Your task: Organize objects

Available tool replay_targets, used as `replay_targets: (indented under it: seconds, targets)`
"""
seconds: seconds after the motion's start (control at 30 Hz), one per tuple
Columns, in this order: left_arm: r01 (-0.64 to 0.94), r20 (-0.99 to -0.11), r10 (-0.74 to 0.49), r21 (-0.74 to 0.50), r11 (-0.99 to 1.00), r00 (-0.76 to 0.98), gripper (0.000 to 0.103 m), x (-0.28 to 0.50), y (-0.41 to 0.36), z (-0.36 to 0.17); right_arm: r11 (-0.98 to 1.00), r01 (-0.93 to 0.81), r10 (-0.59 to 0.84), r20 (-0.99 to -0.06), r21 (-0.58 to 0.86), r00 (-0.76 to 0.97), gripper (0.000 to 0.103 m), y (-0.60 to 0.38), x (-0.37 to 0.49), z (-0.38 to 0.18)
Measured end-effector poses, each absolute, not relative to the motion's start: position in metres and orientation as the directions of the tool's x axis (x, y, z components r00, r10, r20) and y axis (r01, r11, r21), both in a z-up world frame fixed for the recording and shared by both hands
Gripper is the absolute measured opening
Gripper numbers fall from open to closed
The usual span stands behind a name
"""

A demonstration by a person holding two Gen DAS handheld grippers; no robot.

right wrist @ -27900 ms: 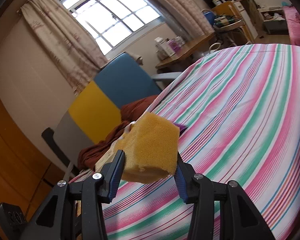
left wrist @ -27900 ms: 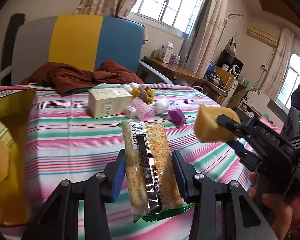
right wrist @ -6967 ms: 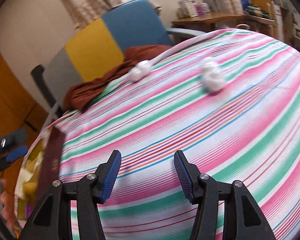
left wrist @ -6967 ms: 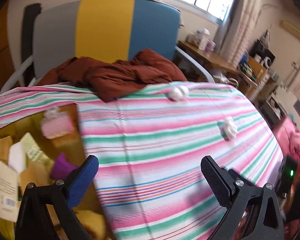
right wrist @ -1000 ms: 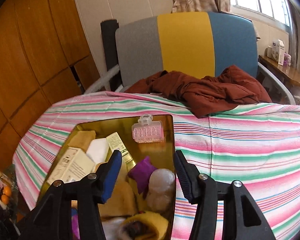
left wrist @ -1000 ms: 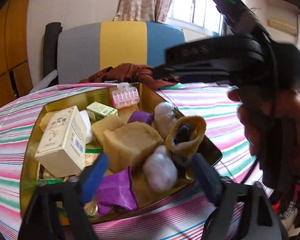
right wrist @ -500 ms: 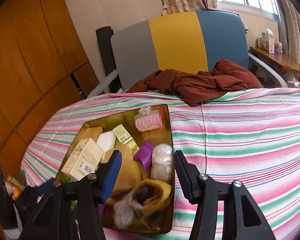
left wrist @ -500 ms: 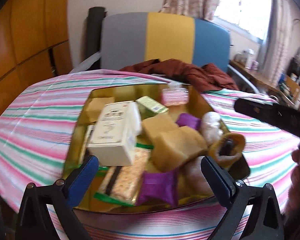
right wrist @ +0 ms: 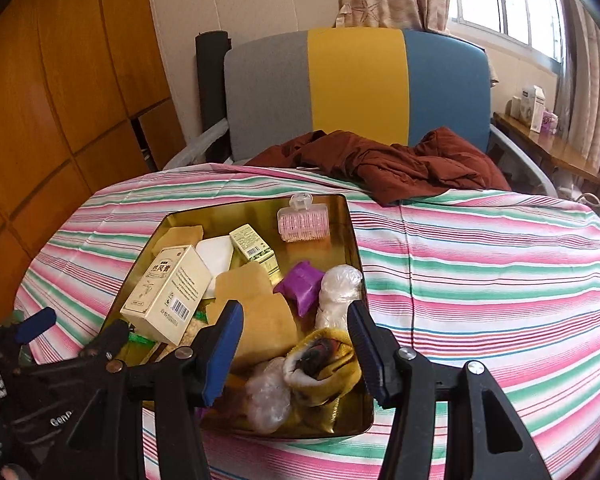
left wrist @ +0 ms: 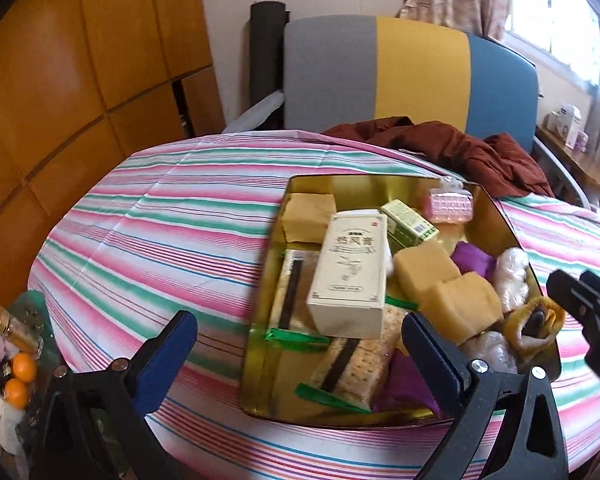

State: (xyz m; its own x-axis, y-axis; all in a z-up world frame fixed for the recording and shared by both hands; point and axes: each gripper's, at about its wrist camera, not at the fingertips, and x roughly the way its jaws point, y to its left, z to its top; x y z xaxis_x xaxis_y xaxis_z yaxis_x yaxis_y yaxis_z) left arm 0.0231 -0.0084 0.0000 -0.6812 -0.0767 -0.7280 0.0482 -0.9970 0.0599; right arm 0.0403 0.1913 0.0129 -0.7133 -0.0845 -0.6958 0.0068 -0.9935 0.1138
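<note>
A gold tin [left wrist: 260, 360] [right wrist: 340, 236] sits on the striped tablecloth, filled with a cream box [left wrist: 350, 276] [right wrist: 168, 292], yellow sponges [left wrist: 448, 292], cracker packs [left wrist: 352, 364], a pink hair roller [right wrist: 303, 222], a purple piece [right wrist: 302, 286], white bag bundles [right wrist: 338, 288] and a yellow sock [right wrist: 324, 364]. My left gripper [left wrist: 300, 356] hovers above the tin's near left corner, jaws wide open and empty. My right gripper [right wrist: 296, 352] hangs over the tin's near end above the sock, open, pressing on nothing. Each gripper shows at the edge of the other's view.
A brown garment [right wrist: 388, 164] lies over the table's far edge against a grey, yellow and blue chair [right wrist: 356, 80]. Wooden panels [left wrist: 80, 80] stand at left. Oranges and clutter [left wrist: 16, 380] sit below the table's left edge. A side desk [right wrist: 548, 144] is at right.
Both grippers have drawn back from the tin, so more of the tin and table shows. The left view has swung left and its jaws stand slightly wider than a second ago.
</note>
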Motion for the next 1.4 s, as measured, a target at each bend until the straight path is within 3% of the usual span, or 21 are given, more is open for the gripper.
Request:
replay_targets:
  seconds: [0.43,0.9,1.4]
  targets:
    - [0.092,-0.749,-0.156,0.126,-0.988,-0.644,0.103,0.025,-0.014,0.001,-0.995,-0.037,-0.038,-0.723,0.087,-0.69,0.059,0.174,0.044,0.014]
    - [0.042,-0.767,-0.071,0.057,-0.997,-0.638,0.103,0.027,-0.013,0.006,-0.993,-0.082,-0.003,-0.726,0.082,-0.688,0.059,0.179,0.045,0.012]
    - [0.049,-0.761,-0.081,0.064,-0.997,-0.643,0.103,0.028,-0.008,0.008,-0.994,-0.085,0.007,-0.724,0.072,-0.69,0.059,0.178,0.045,0.011]
